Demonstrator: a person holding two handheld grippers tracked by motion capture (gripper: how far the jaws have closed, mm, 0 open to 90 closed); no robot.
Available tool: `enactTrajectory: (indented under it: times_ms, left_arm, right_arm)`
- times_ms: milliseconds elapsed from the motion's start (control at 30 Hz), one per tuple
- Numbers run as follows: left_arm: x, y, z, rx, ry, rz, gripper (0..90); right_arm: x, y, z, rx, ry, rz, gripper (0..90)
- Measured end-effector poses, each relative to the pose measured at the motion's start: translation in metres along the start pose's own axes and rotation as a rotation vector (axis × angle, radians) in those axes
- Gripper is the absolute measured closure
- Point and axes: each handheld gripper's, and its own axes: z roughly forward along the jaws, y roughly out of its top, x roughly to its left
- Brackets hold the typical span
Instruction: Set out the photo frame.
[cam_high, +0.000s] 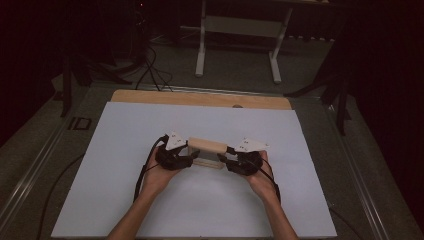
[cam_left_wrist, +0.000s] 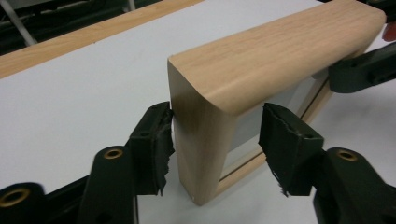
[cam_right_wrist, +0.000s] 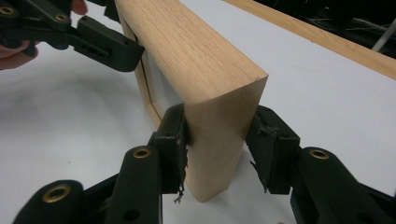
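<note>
The left gripper (cam_left_wrist: 217, 140) has its fingers (cam_left_wrist: 152, 144) apart around one end of a wooden frame (cam_left_wrist: 261, 70). The near finger touches the frame's side; the other finger stands clear, with a gap showing between pad and wood.

The right gripper (cam_right_wrist: 217, 149) straddles the opposite end of the frame (cam_right_wrist: 205, 79). Its fingers (cam_right_wrist: 173, 140) lie against both faces of the wood, clamped on it.

In the high view the frame (cam_high: 205, 146) stands upright on its long edge at the centre of the picture, between the left gripper (cam_high: 187, 159) and the right gripper (cam_high: 226, 161). A pale panel is set inside the frame. It rests on a white sheet (cam_high: 125, 190) covering the desk (cam_high: 150, 97), whose wooden edge shows along the top.
</note>
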Motion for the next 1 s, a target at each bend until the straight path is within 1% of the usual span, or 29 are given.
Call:
enactTrajectory:
  times_ms: [33, 100, 133, 233, 333, 433, 467, 533, 567, 633, 667, 767, 833, 1000]
  left_arm:
    - [0.001, 0.0, 0.001, -0.002, -0.009, 0.001, 42.2]
    - [0.002, 0.002, 0.002, -0.006, -0.015, 0.006, 40.5]
    - [0.002, 0.002, 0.002, -0.011, -0.025, 0.007, 40.5]
    - [0.004, 0.003, 0.003, -0.015, -0.04, 0.027, 40.7]
    - [0.006, 0.002, 0.002, -0.015, -0.046, 0.032, 42.4]
    - [0.003, 0.002, 0.0, -0.009, -0.039, 0.048, 44.9]
    - [0.002, 0.002, 0.0, -0.004, -0.036, 0.059, 45.8]
    - [0.0, 0.002, -0.002, -0.001, -0.037, 0.07, 48.7]
    - [-0.003, 0.002, -0.003, 0.003, -0.034, 0.083, 50.5]
    - [-0.007, 0.002, -0.004, 0.01, -0.018, 0.096, 51.9]
    - [-0.007, 0.002, -0.004, 0.011, -0.015, 0.101, 52.1]
    - [-0.009, 0.001, -0.006, 0.018, -0.006, 0.109, 53.5]
    - [-0.009, 0.001, -0.008, 0.02, -0.007, 0.111, 54.5]
    - [-0.005, -0.001, -0.012, 0.027, 0.008, 0.107, 55.2]
  right_arm:
    - [0.0, 0.0, 0.0, 0.001, 0.0, -0.003, 58.3]
    - [0.0, 0.0, 0.0, 0.002, 0.0, -0.008, 58.4]
    - [0.0, 0.0, 0.0, 0.002, 0.0, -0.008, 58.4]
    - [0.0, 0.0, 0.0, 0.003, 0.002, -0.011, 58.4]
    - [-0.001, 0.0, 0.0, 0.005, 0.004, -0.016, 58.4]
    - [-0.002, 0.001, 0.0, 0.006, 0.005, -0.017, 58.4]
    - [-0.003, 0.001, -0.001, 0.007, 0.005, -0.016, 58.4]
    - [-0.004, 0.001, -0.002, 0.005, 0.004, -0.01, 57.0]
    - [-0.006, 0.001, -0.002, 0.005, 0.002, -0.005, 56.0]
    - [-0.008, 0.0, -0.004, 0.005, 0.006, 0.0, 55.6]
    - [-0.008, 0.0, -0.004, 0.007, 0.007, -0.006, 55.5]
    - [-0.007, 0.001, -0.005, 0.011, 0.005, -0.013, 55.2]
    - [-0.007, 0.001, -0.004, 0.01, 0.005, -0.012, 54.6]
    - [-0.005, 0.004, 0.0, 0.004, 0.009, 0.001, 54.2]
